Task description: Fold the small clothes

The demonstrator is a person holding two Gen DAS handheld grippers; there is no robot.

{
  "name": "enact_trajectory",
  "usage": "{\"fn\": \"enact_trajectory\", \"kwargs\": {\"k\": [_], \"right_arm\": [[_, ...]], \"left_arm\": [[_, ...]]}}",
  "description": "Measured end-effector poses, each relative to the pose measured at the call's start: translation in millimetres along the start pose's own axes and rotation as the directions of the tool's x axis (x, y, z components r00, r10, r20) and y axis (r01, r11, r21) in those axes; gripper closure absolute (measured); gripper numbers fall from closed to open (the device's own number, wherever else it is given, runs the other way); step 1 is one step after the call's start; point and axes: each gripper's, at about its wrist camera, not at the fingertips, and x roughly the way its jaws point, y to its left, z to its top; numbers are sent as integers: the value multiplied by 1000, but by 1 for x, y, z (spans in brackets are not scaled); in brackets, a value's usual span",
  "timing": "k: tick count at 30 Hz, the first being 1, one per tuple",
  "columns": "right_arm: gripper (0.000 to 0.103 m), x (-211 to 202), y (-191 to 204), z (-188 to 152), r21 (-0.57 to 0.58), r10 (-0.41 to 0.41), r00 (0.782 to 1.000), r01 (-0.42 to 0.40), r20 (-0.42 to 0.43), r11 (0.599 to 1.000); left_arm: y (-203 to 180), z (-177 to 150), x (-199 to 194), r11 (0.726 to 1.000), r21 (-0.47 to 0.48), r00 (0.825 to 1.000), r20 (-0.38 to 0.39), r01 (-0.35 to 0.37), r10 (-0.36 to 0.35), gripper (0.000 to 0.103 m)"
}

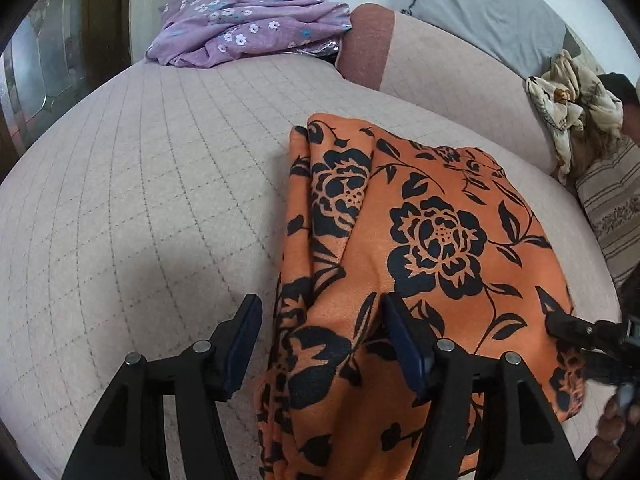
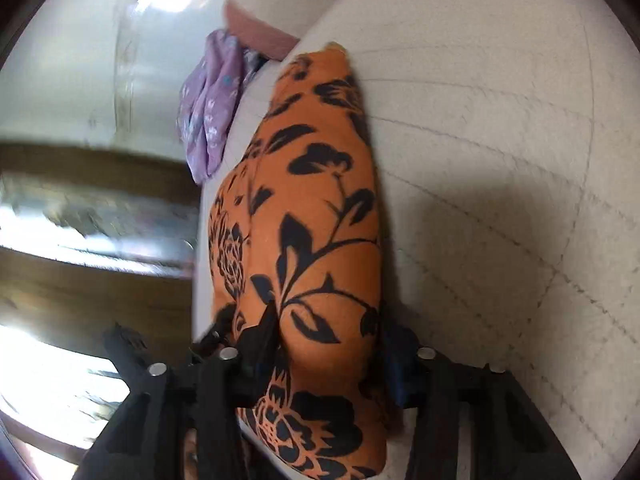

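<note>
An orange cloth with a black flower print lies folded on the pinkish quilted bed cover. My left gripper is open, its fingers wide apart over the cloth's near left part, one finger on the cover and one on the cloth. In the right wrist view the same cloth runs between the fingers of my right gripper, which stands open around its near edge. The right gripper's tip also shows in the left wrist view at the cloth's right edge.
A crumpled purple flowered cloth lies at the far side of the bed, also in the right wrist view. A grey pillow and a beige patterned cloth sit at the far right. A striped cushion is at the right edge.
</note>
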Motion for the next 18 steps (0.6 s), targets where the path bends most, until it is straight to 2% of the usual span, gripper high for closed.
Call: {"fn": "enact_trajectory", "kwargs": {"k": [2,4,5,6,7,8,11,12,15,16,17,18], "right_arm": [[66,-5,20,-7,-93,-106,993,110,43,990],[63,6,19,-13,-137,-192,981,195,30,971],[59,7,11,-12,-97,-164,986,164,14,982],[50,3,7,-11,-58,-122,992,123,12,991],[48,-2,6,-9,-36,-97,995,97,11,995],[45,-12,8,-6,-28,-65,997,66,31,997],[22,-33,11,13,-17,12,994,-10,107,1000],[20,-33,10,22,0,28,993,-28,112,1000],[21,-3,-10,52,106,47,997,-54,60,993],[27,15,-19,57,161,60,998,-60,3,985],[54,27,-20,60,169,69,997,-60,-44,984],[59,29,-5,60,82,-3,999,6,-41,997]], "left_arm": [[2,-3,1,1000,6,1000,12,4,-4,37],[4,-5,2,1000,-9,1000,9,17,-17,37],[5,-5,2,1000,-14,1000,8,24,-24,36],[7,-4,2,999,-19,1000,4,30,-30,36],[10,-3,3,998,-36,999,-5,45,-45,36],[13,-3,4,997,-48,999,-10,53,-54,35],[13,-3,5,997,-62,998,-11,54,-54,35],[12,-3,4,997,-59,999,-8,49,-49,35],[14,-4,4,996,-67,998,-9,58,-58,35],[16,-3,5,995,-75,998,-13,65,-66,35],[17,-3,4,995,-78,998,-14,66,-68,35],[18,-3,4,994,-81,998,-13,67,-69,35]]}}
